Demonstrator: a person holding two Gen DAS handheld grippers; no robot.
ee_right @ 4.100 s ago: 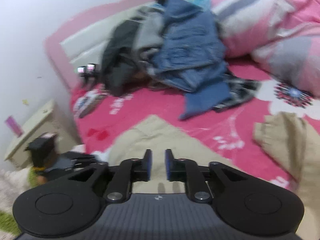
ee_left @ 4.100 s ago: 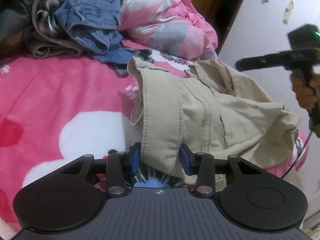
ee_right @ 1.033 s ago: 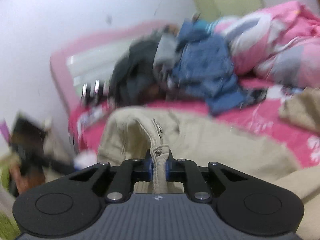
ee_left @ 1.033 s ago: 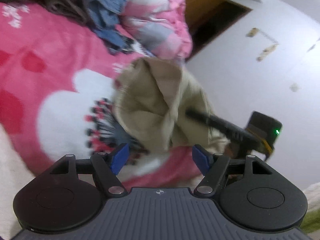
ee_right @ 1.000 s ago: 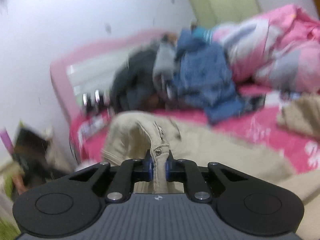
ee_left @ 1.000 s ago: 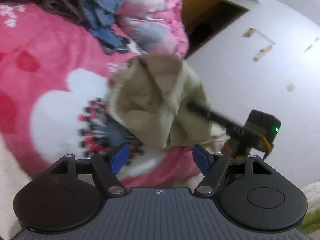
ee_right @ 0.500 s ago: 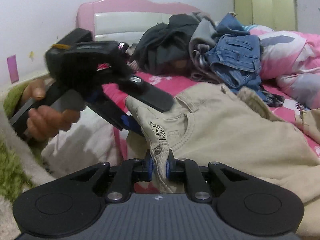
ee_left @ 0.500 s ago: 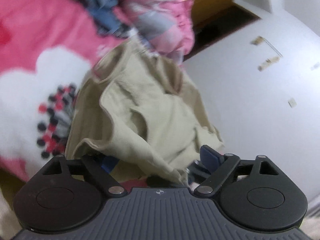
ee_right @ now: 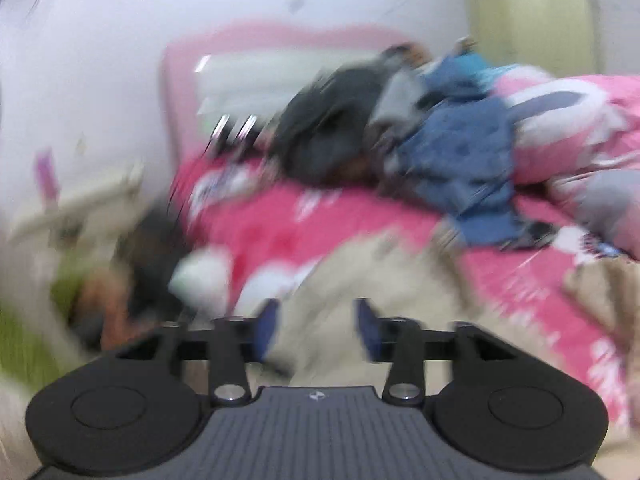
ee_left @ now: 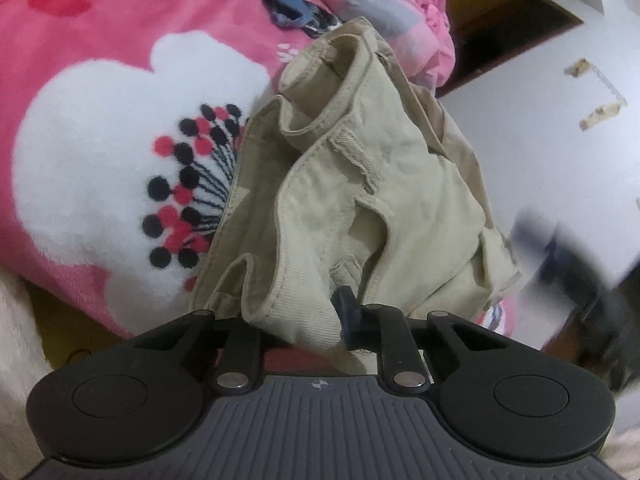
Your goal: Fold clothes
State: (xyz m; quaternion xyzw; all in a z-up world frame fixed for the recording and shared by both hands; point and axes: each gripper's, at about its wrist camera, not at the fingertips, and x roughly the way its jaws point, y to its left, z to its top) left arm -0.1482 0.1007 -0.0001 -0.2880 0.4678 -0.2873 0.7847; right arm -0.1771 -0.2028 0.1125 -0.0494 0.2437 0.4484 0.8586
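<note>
While closing, left gripper [ee_left: 304, 320] bites on a fold of the khaki trousers' [ee_left: 360, 184] near hem or waistband edge, cloth bunched thick between the jaws, the right blue-padded finger [ee_left: 346, 312] pressed against the fabric, the left one hidden under it. Heaped in a crumpled mound just beyond that gripper, trousers rising toward the far side, belt loops and stitched seams showing, lying on the pink fleece blanket [ee_left: 100, 40] beside its big white flower with red and black dots [ee_left: 120, 168]. Farther off, a corner of blue denim [ee_left: 288, 0] and a pink and grey quilt [ee_left: 380, 12]; at far right, a white wall [ee_left: 560, 140] and a dark wooden opening [ee_left: 504, 12]. Near right edge, a dark blurred shape, too smeared to name. From the right wrist, heavily blurred: right gripper [ee_right: 316, 326] with jaws opening, blue pads [ee_right: 366, 324] apart, pale khaki cloth [ee_right: 360, 264] lying beyond and between the fingers but not pinched. Beyond, pink blanket [ee_right: 320, 216], a pile of dark and grey garments [ee_right: 332, 128], blue jeans [ee_right: 460, 160], the pink and grey quilt [ee_right: 580, 128] at right, a pink headboard [ee_right: 280, 40] against the far wall, a pale green wardrobe [ee_right: 532, 24] at far right. At near left, a smeared hand [ee_right: 108, 312] around something black, unclear.
</note>
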